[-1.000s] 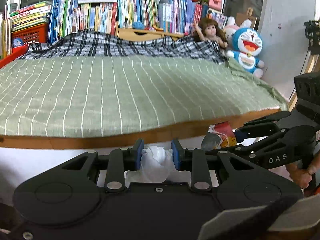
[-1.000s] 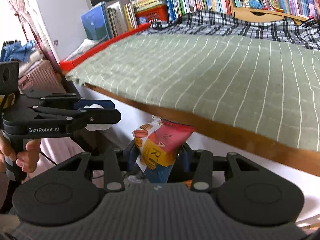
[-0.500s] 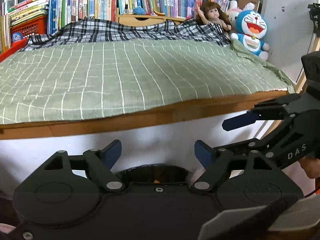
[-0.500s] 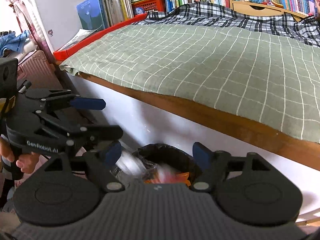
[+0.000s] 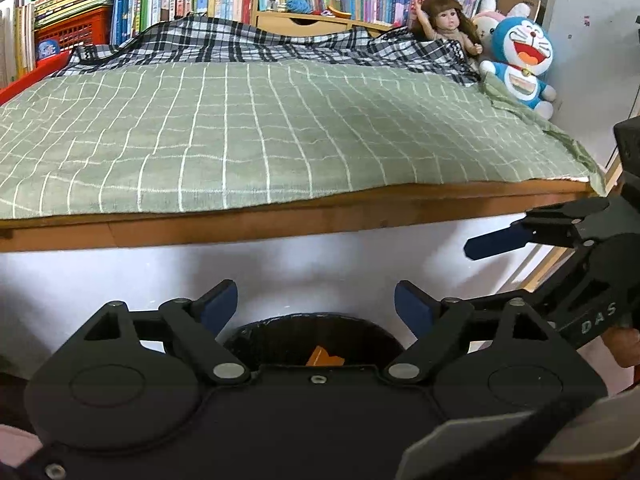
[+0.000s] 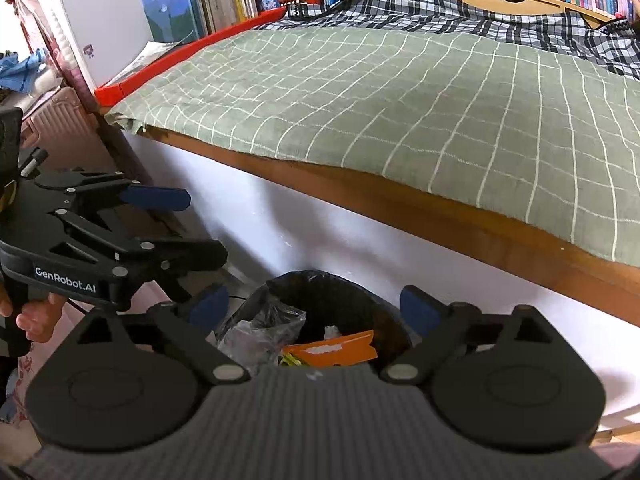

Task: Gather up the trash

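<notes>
A bin lined with a black bag (image 6: pixel 332 296) stands on the floor against the white bed base, right under both grippers. Inside it lie an orange wrapper (image 6: pixel 336 350) and crumpled clear plastic (image 6: pixel 260 328). In the left wrist view only the bin's rim (image 5: pixel 316 322) and an orange scrap (image 5: pixel 324 358) show. My left gripper (image 5: pixel 316 306) hangs over the bin, its jaws still opening, with nothing between them. My right gripper (image 6: pixel 316 308) is above the bin too, jaws opening wide and empty. Each gripper shows at the side of the other's view, held by a hand.
A bed with a green checked cover (image 5: pixel 260 132) and a wooden edge (image 6: pixel 440 216) runs just behind the bin. A plaid blanket (image 5: pixel 240 44), a doll (image 5: pixel 448 28), a blue plush toy (image 5: pixel 520 64) and bookshelves line the far side. A pink suitcase (image 6: pixel 60 128) stands at left.
The left gripper let go of a white crumpled tissue and the right let go of a snack wrapper; both dropped into the bin. Both pairs of jaws went from shut to wide.
</notes>
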The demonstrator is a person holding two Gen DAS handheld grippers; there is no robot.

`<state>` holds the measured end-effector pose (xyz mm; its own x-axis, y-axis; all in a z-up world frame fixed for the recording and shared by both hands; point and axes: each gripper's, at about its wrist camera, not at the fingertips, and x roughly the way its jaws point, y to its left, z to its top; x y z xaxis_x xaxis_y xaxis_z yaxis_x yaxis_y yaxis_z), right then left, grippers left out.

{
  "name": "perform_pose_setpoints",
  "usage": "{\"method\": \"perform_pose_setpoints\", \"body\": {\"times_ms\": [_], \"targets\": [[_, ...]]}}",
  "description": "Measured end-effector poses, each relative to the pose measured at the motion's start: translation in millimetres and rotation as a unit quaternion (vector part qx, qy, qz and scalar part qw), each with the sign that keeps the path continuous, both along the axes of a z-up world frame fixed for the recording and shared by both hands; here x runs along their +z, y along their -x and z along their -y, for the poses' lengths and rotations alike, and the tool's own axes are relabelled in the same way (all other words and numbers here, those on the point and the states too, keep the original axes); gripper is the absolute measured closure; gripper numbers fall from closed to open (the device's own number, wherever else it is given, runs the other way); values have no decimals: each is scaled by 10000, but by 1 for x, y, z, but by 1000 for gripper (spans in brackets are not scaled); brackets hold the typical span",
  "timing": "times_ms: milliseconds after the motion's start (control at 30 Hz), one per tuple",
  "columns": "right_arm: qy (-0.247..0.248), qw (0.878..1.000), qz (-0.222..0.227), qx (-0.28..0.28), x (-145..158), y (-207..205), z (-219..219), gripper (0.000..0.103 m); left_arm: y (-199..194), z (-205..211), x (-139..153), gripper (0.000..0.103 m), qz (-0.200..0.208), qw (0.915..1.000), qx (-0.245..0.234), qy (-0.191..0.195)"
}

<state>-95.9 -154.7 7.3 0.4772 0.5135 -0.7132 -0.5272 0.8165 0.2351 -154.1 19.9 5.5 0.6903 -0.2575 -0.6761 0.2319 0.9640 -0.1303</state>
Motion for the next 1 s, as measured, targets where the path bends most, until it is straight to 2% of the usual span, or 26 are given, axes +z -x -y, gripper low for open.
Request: {"method": "perform_pose_setpoints", "body": {"times_ms": [133, 333, 467, 533, 633, 833, 1000], "targets": [[191, 9998, -41, -66, -6, 2, -4, 0, 6, -3, -8, 16, -150, 9998, 84, 35], [450, 9981, -248, -351, -23, 2, -13, 0, 18, -9, -21, 0, -269, 9991, 321, -50], [520, 9961, -421, -570, -34, 6, -17, 0, 28, -10, -29, 0, -424, 9976, 541, 11], [582, 9949, -499, -657, -41, 9, -19, 0, 30, -9, -36, 0, -769, 9954, 576, -33], [693, 9924, -577, -844, -51, 15, -19, 0, 38, -7, -48, 0, -912, 9924, 824, -28], [864, 9877, -795, -1030, -72, 31, -19, 0, 51, 6, -72, 0, -1217, 9850, 1125, -481], [971, 9821, -989, -1279, -84, 44, -17, 0, 56, 10, -74, 0, -1201, 9823, 1237, -728]]}}
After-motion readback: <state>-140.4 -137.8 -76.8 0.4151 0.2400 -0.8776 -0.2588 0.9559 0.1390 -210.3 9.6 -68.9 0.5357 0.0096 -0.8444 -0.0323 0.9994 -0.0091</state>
